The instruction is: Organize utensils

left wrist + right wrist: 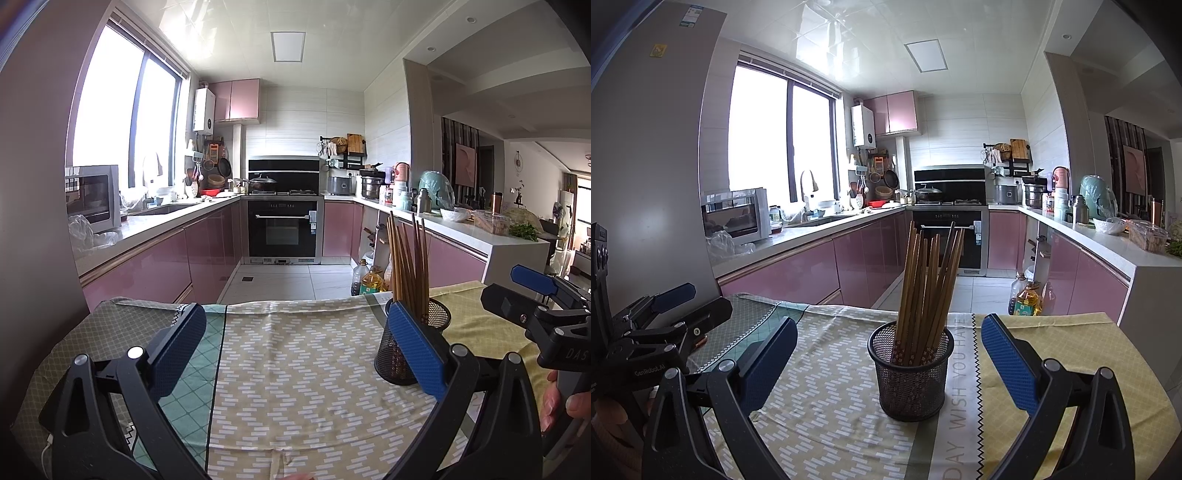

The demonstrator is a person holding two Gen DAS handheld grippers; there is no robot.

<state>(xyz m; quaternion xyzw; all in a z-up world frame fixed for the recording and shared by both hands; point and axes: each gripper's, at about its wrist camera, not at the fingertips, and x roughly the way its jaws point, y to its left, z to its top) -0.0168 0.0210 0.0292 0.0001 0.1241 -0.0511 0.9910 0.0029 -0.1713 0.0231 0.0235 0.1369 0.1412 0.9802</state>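
Observation:
A black mesh cup (911, 373) stands upright on the patterned tablecloth (827, 406), holding several brown wooden chopsticks (929, 280). My right gripper (888, 360) is open, its blue pads wide apart on either side of the cup and touching nothing. In the left wrist view the same mesh cup (395, 354) with its chopsticks (408, 266) sits partly behind my right-hand finger. My left gripper (295, 347) is open over bare cloth, left of the cup. The right gripper's body (546, 306) shows at the far right, held by a hand.
The tablecloth (295, 369) covers a small table whose far edge faces a kitchen with pink cabinets. Oil bottles (1025, 295) stand on the floor just beyond the table. A white counter (1108, 240) with jars and bowls runs along the right.

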